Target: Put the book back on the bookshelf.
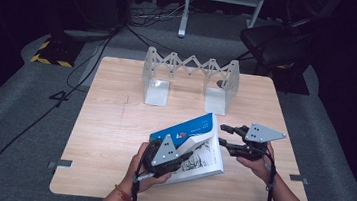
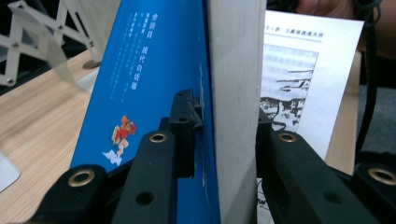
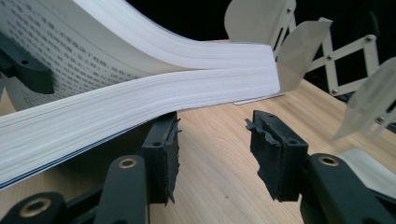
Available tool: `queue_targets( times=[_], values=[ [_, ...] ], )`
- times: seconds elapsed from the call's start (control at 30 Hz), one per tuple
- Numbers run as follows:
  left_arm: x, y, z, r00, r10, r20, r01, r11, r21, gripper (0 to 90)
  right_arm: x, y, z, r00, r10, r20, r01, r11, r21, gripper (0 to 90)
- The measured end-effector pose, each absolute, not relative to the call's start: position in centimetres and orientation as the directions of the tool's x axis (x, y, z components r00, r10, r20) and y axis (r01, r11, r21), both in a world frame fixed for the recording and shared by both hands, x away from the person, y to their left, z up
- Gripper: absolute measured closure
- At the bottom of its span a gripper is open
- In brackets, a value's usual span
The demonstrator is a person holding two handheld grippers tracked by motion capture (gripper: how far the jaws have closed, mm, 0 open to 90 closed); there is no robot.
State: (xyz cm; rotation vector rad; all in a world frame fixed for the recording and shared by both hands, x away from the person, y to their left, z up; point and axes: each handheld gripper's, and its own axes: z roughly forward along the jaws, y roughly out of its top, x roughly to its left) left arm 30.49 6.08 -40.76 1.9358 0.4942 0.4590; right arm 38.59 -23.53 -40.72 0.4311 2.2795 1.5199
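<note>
Two claws work a thick blue-covered paperback book [image 1: 191,132] at the near centre of a pale wooden tabletop [image 1: 113,124], with the book lying open and its blue cover lifted towards the far side. At left, the left claw [image 1: 180,157], topped by a grey three-cornered plate and held in the person's left hand [image 1: 141,169], is clenched on the raised block of pages together with the cover; in the left gripper view its black jaws press against the blue cover on one side and the page edges on the other, with an illustrated white page showing beyond. To the right, the right claw [image 1: 224,136] sits just beside the book's right edge, released, its jaws apart with bare wood between them in the right gripper view; one pad [image 3: 163,149] stands under the curving page edges, and whether it touches them cannot be told. At the far side of the tabletop, a grey metal expanding bookend rack [image 1: 190,79] stands well apart from the book.
</note>
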Motion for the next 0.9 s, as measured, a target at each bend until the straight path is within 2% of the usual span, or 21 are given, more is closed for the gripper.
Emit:
queue_targets(
  times=[0.3,0.6,0.73,0.9],
  values=[
    [31.8,4.2,-40.6,0.871,0.484,0.081,0.107,-0.348,0.931,71.6,38.8,-25.5,-40.0,-0.852,0.507,-0.128,0.072,0.357,0.931,52.3],
    [32.4,3.4,-40.0,0.877,0.475,0.077,0.088,-0.315,0.945,71.7,38.4,-26.7,-38.2,-0.824,0.545,-0.154,0.038,0.325,0.945,53.5],
    [32.2,4.1,-39.9,0.871,0.485,0.074,0.087,-0.301,0.95,71.6,38.2,-26.4,-37.6,-0.824,0.538,-0.177,0.015,0.334,0.943,53.5],
    [31.7,5.5,-39.8,0.863,0.501,0.068,0.092,-0.287,0.953,71.8,37.8,-25.4,-36.3,-0.85,0.504,-0.155,-0.016,0.269,0.963,56.0]
  ],
)
